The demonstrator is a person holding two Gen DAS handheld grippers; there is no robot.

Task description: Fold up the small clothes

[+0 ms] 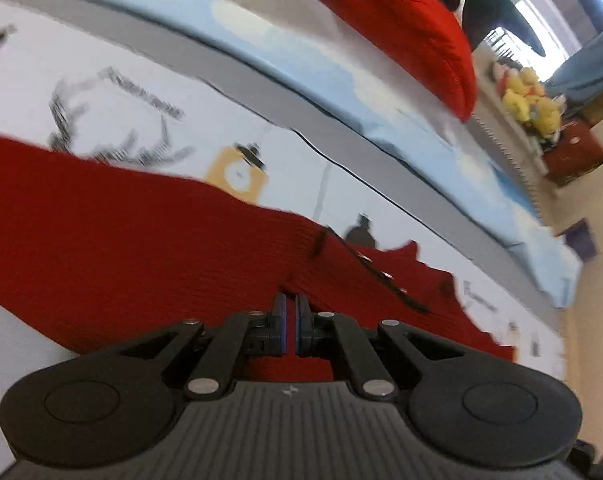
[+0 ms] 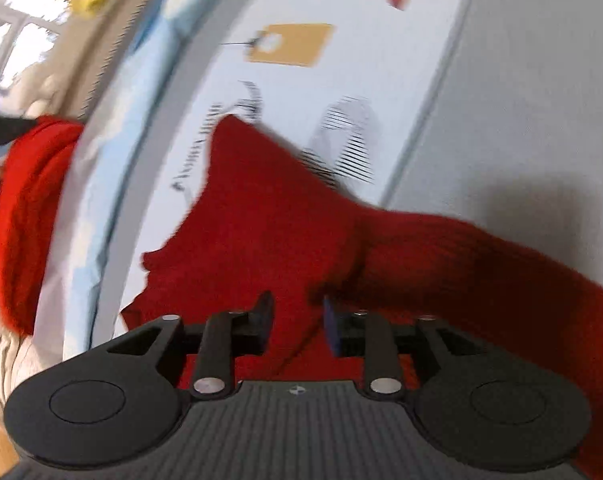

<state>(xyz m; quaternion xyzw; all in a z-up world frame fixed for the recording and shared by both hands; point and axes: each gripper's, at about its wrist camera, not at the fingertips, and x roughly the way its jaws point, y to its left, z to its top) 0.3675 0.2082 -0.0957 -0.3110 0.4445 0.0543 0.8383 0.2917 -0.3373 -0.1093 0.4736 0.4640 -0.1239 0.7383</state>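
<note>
Now the left gripper (image 1: 291, 312) has its fingers nearly pressed together, pinching a fold of the red knit (image 1: 113, 240) on the printed sheet (image 1: 41, 60); the right gripper (image 2: 297, 324) is spread over the knit (image 2: 269, 216)

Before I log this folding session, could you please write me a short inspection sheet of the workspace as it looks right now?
Surface: white bedsheet printed with drawings and yellow tags, bordered by a grey band and a light blue quilt.
Job's things: dark red ribbed knit garment spread on the sheet; the frames are blurred.
Clutter: bright red knit fabric bunched on the quilt.
Grippers: left gripper closed on a fold of the dark red garment; right gripper open, garment between its fingers.
Cables: nothing seen.
Surroundings: yellow plush toys on a ledge, a window behind, a dark red box nearby.
</note>
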